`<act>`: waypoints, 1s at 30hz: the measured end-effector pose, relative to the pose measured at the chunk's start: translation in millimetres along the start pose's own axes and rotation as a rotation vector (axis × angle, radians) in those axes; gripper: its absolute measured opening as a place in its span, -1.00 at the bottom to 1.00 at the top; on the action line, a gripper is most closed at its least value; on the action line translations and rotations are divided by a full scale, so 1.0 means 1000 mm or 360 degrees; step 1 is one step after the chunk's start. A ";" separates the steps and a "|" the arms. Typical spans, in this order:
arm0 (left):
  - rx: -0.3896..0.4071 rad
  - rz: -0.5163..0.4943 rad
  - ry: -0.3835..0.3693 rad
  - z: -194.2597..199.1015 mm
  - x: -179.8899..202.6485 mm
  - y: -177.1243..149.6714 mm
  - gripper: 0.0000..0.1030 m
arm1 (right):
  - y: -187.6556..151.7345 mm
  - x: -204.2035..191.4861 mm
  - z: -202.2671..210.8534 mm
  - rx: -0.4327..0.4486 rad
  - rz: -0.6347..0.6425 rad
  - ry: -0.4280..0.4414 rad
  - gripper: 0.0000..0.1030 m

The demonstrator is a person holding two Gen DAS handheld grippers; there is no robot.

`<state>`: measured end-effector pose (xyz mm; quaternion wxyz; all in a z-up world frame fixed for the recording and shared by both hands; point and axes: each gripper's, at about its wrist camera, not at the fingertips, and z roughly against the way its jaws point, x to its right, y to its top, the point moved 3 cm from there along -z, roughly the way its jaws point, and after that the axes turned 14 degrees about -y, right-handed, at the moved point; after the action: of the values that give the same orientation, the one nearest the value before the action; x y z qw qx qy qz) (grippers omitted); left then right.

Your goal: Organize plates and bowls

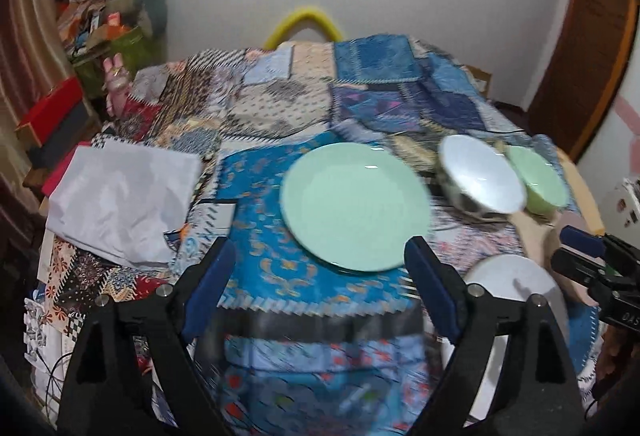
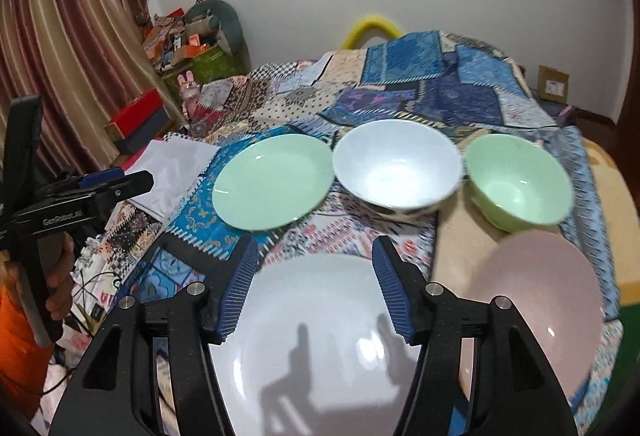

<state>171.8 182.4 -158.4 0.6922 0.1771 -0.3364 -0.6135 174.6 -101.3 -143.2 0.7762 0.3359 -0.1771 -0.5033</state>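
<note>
While both stand wide open and empty, the left hand-held gripper (image 1: 320, 268) faces the green plate (image 1: 355, 207); the right hand-held gripper (image 2: 316, 276) hovers over the white plate (image 2: 320, 348)

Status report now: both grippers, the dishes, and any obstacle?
Left gripper open, empty. Right gripper open above white plate. Green plate, white bowl, green bowl, pink plate unstacked. No obstacle seen.

Home bedroom, I'd say. Patchwork quilt (image 2: 400, 91) covers the bed; pink curtains (image 2: 76, 47) hang left. Cluttered boxes (image 2: 180, 39) fill the corner.
</note>
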 end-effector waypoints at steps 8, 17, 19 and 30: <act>-0.0191 0.0145 -0.0074 -0.070 -0.061 0.006 0.64 | 0.014 -0.027 -0.071 -0.0215 0.0094 -0.0019 0.11; -0.0261 0.0083 -0.0137 -0.125 -0.077 0.018 0.17 | 0.022 -0.038 -0.119 -0.0350 0.0117 -0.0024 -0.01; -0.0258 0.0076 -0.0156 -0.134 -0.079 0.019 0.13 | 0.022 -0.039 -0.127 -0.0389 0.0126 -0.0026 -0.09; -0.0246 0.0027 -0.0218 -0.154 -0.077 0.028 -0.11 | 0.024 -0.052 -0.144 -0.0428 0.0163 -0.0022 -0.15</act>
<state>296.1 236.1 -268.7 0.6844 0.0779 -0.3360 -0.6424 256.7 1.9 -225.4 0.8377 0.2158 -0.1304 -0.4845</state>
